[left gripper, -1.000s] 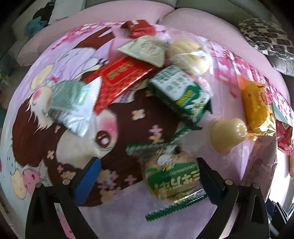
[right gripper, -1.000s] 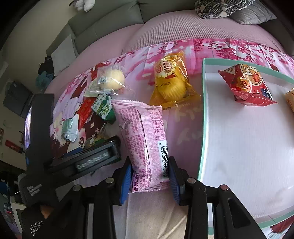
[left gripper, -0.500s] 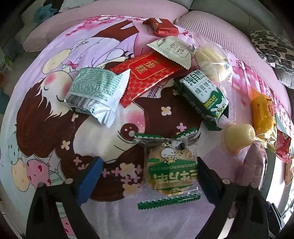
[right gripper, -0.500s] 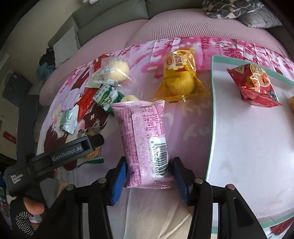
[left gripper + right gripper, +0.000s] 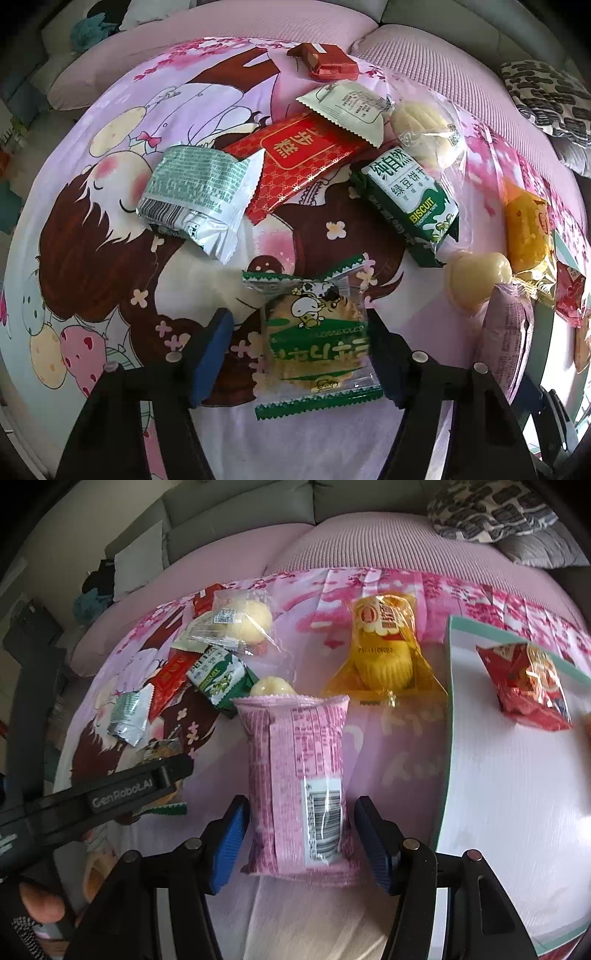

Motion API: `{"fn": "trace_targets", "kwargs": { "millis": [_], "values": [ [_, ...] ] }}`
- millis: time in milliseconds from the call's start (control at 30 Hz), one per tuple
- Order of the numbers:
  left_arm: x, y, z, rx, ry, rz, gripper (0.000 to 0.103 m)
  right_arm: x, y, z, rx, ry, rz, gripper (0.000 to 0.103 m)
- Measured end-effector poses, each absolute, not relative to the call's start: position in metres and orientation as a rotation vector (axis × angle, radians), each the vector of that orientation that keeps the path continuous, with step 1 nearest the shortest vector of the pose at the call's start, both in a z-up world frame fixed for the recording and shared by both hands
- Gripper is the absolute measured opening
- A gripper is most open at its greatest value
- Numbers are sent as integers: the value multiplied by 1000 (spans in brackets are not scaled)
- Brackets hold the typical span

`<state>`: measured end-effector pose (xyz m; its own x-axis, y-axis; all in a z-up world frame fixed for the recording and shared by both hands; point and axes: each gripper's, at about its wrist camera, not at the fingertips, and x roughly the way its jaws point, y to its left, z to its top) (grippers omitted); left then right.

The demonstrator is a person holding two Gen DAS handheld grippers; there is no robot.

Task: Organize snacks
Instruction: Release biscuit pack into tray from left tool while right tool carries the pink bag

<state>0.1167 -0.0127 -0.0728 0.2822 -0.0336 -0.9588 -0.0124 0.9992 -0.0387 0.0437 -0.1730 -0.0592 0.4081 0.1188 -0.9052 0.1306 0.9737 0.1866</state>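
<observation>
My left gripper (image 5: 301, 349) is open around a green-and-clear cookie packet (image 5: 316, 339) that lies on the cartoon-print cloth (image 5: 92, 229); a gap shows at the left pad. My right gripper (image 5: 301, 836) straddles a pink snack packet (image 5: 299, 775) with a barcode; small gaps show at both pads. Loose snacks lie beyond: a silver packet (image 5: 197, 199), a red packet (image 5: 303, 162), a green biscuit packet (image 5: 410, 203), a yellow cake packet (image 5: 386, 650) and a bun in clear wrap (image 5: 242, 624). A white tray (image 5: 509, 794) at the right holds a red chip bag (image 5: 528, 686).
A small brown-red packet (image 5: 325, 62) and a cream packet (image 5: 351, 107) lie at the far side of the cloth. A round pale sweet (image 5: 476, 282) sits by the pink packet. A patterned pillow (image 5: 487, 509) and grey sofa cushions (image 5: 236, 513) lie behind.
My left gripper has moved in over the cookie packet and narrowed around it. My right gripper's jaws have opened slightly around the pink packet, which has turned upright in view.
</observation>
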Motion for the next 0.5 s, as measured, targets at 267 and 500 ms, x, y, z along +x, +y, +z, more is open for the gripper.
{"fn": "trace_targets", "kwargs": {
  "millis": [267, 500],
  "values": [
    [116, -14, -74, -37, 1279, -10, 71, 47, -169, -61, 204, 1148, -31, 54],
    [115, -14, -69, -55, 1263, -28, 52, 44, -175, -56, 219, 1142, -58, 41]
  ]
}}
